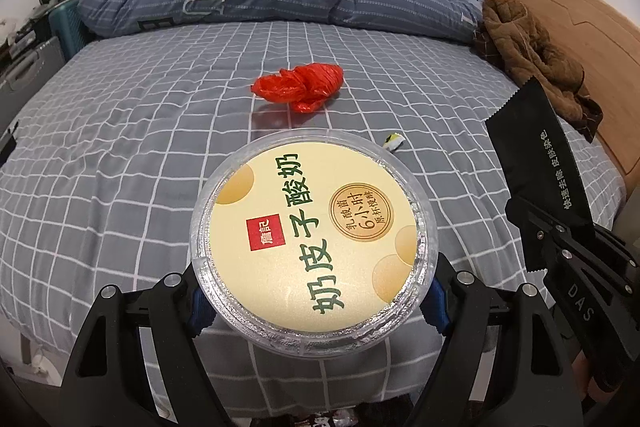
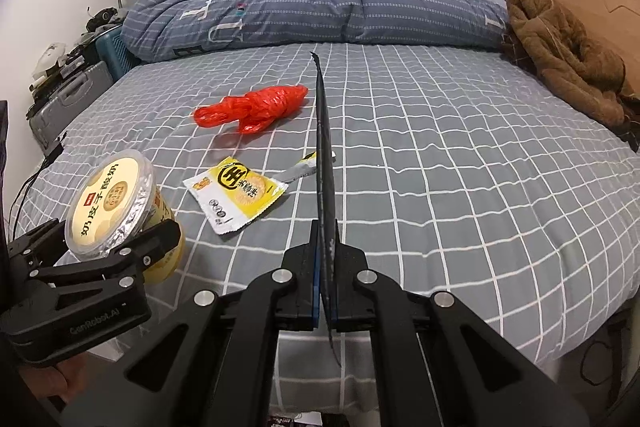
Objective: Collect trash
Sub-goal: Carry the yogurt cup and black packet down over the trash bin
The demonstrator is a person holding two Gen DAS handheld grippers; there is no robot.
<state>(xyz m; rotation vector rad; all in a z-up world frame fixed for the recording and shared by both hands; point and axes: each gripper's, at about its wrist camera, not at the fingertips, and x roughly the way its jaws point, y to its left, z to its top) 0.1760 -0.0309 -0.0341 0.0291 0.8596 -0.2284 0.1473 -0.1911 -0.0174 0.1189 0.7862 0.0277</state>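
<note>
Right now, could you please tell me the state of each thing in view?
left hand-held gripper: shut on yogurt cup, sealed, lifted
right hand-held gripper: shut on black sachet
red plastic bag: crumpled, on bed
yellow wrapper: torn open, lying flat

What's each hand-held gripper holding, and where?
Left hand-held gripper: yogurt cup, clamped across its sides below the lid. Right hand-held gripper: flat black sachet, pinched near its lower end.
</note>
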